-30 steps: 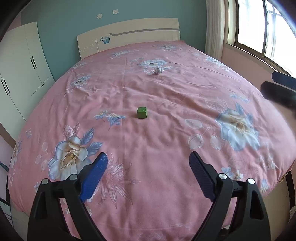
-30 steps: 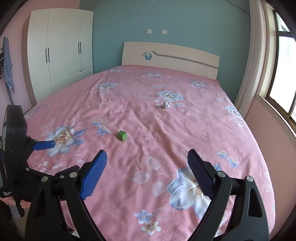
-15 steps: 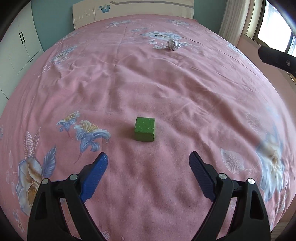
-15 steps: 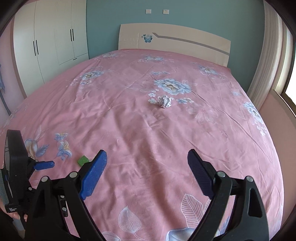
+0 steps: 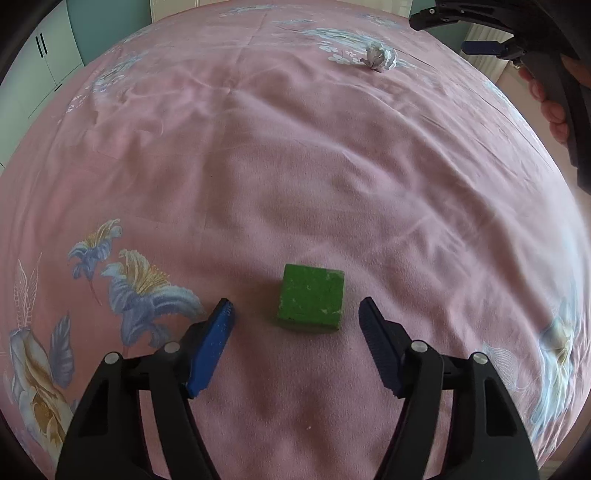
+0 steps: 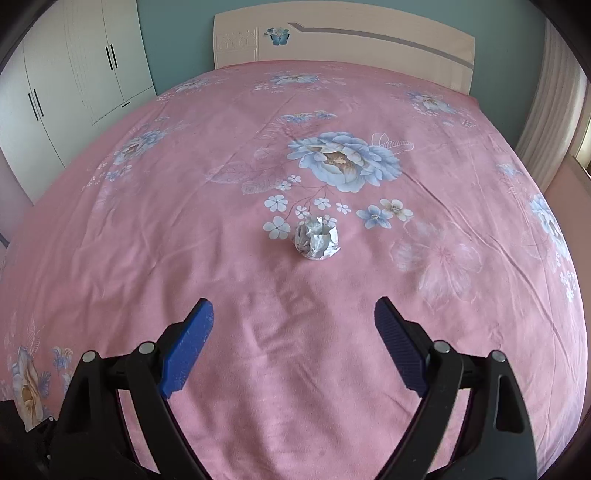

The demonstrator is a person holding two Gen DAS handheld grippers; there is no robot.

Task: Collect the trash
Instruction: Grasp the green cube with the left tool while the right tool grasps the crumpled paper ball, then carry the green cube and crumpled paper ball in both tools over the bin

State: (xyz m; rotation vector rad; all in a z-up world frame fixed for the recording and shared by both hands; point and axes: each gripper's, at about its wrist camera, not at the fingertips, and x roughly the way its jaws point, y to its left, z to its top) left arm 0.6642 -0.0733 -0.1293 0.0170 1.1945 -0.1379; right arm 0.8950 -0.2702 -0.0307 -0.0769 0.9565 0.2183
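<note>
Claw status, left [image 5: 295, 314]: released, blue pads spread wide. The green block [image 5: 311, 301] sits on the pink floral bedspread [image 5: 332, 166] between the two fingertips, closer to the right one. Neither pad touches the block; a gap of fabric shows on each side. The block's top face carries white scuff marks and worn edges.

Claw status, right [image 6: 294, 310]: released, pads spread wide, holding nothing. Both fingertips are above bare bedspread [image 6: 184, 240]. The crumpled foil ball [image 6: 317, 238] lies on the bedspread well ahead of the fingertips, roughly centred between them, just below a cluster of small printed white flowers and a large blue printed bloom.

Cross-view check: in the left wrist view the foil ball [image 5: 378, 57] appears far up the bed, well apart from the green block. The right claw [image 5: 480, 48] enters that view at the upper right, with the person's fingers [image 5: 554, 107] wrapped on its handle.

Markings: no readable writing or brand shows on the block, the foil ball or either claw. The headboard [image 6: 343, 40] bears a blue butterfly motif [image 6: 277, 36] and a grey stripe. White wardrobe doors [image 6: 74, 85] stand to the left of the bed.
</note>
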